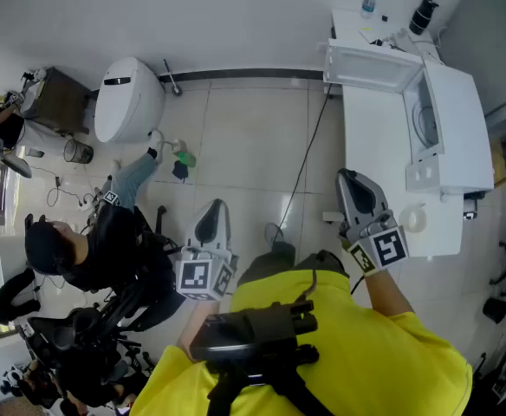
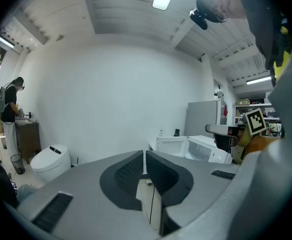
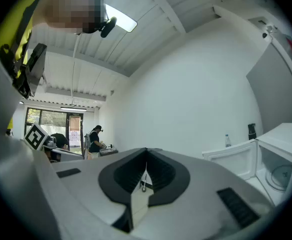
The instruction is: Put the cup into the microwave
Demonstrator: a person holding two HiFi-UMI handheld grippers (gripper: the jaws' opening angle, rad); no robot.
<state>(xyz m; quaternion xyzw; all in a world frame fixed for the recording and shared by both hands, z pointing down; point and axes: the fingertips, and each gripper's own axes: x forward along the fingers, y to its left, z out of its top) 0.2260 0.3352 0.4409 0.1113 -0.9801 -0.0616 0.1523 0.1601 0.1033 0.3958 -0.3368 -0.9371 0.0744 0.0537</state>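
The white microwave (image 1: 448,120) stands on a white table (image 1: 374,146) at the right of the head view, its door (image 1: 370,63) swung open. A small white cup (image 1: 415,219) seems to sit on the table by the microwave's near end. My right gripper (image 1: 350,178) hovers just left of it, level, jaws shut and empty. My left gripper (image 1: 215,208) hangs over the tiled floor, shut on nothing. The left gripper view has its jaws (image 2: 144,156) together and the open microwave (image 2: 191,148) beyond. In the right gripper view the jaws (image 3: 146,156) meet, with the microwave (image 3: 281,169) at the right.
A white toilet (image 1: 127,98) and a small bin (image 1: 78,152) stand at the far left. A person in black (image 1: 71,250) crouches at the left among dark gear. A cable (image 1: 309,146) runs across the floor. A bottle (image 1: 370,0) stands behind the microwave.
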